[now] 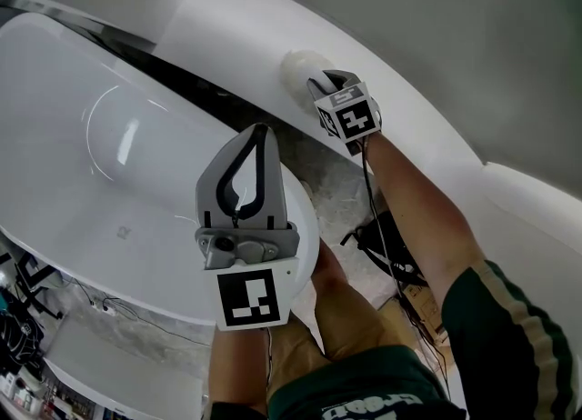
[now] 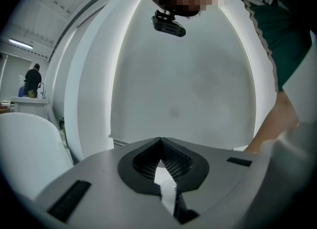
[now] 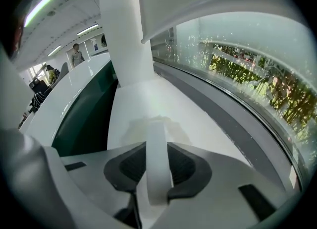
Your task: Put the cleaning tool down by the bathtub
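Left gripper point(image 1: 261, 132) nearest, jaws pressed together, empty — idle, we judge. Right gripper point(image 3: 156, 144) pinches cleaning tool point(image 1: 298, 69) handle for set-down beside bathtub point(image 1: 64, 73).

The left gripper point(image 1: 261, 130) is held upright close to the body, its marker cube point(image 1: 247, 298) facing the head. Its jaws bow outward and meet at the tips, with nothing between them. The left forearm point(image 1: 235, 368) rises from the bottom edge behind it. The right forearm point(image 1: 420, 214), bare below a dark green striped sleeve point(image 1: 509, 318), reaches forward and to the left. The right gripper point(image 1: 316, 82) points away from the person, its jaws pressed on a thin white handle point(image 3: 156, 158) that runs straight out between them
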Demonstrator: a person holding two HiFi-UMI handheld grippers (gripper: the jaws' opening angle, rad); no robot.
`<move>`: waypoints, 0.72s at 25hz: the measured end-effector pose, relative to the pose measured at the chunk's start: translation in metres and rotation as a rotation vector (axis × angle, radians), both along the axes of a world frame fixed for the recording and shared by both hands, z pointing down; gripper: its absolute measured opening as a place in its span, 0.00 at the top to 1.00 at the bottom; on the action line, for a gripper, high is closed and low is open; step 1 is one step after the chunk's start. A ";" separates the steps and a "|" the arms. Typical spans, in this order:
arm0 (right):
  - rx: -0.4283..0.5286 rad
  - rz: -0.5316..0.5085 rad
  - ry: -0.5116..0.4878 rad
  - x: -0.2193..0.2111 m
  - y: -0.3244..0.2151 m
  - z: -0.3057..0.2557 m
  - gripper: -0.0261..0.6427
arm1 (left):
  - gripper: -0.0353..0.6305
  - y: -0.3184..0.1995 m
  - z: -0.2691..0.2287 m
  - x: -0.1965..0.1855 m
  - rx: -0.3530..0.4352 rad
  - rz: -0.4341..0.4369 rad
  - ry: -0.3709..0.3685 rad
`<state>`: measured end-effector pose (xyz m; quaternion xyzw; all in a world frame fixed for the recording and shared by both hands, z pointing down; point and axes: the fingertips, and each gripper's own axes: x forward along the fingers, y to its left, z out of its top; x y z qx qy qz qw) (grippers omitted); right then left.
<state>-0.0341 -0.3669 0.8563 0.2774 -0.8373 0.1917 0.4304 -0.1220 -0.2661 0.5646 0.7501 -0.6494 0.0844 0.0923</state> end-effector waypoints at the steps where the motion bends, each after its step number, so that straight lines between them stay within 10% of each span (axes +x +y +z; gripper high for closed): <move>1: 0.002 0.010 -0.005 0.001 -0.001 0.000 0.81 | 0.93 0.000 0.000 0.000 0.000 0.001 0.000; 7: -0.017 0.029 -0.049 0.014 -0.006 -0.007 0.58 | 0.93 0.003 0.002 0.001 -0.005 -0.001 0.004; 18: -0.002 -0.043 -0.128 0.012 0.015 -0.029 0.54 | 0.93 0.001 -0.001 0.014 -0.006 0.007 0.016</move>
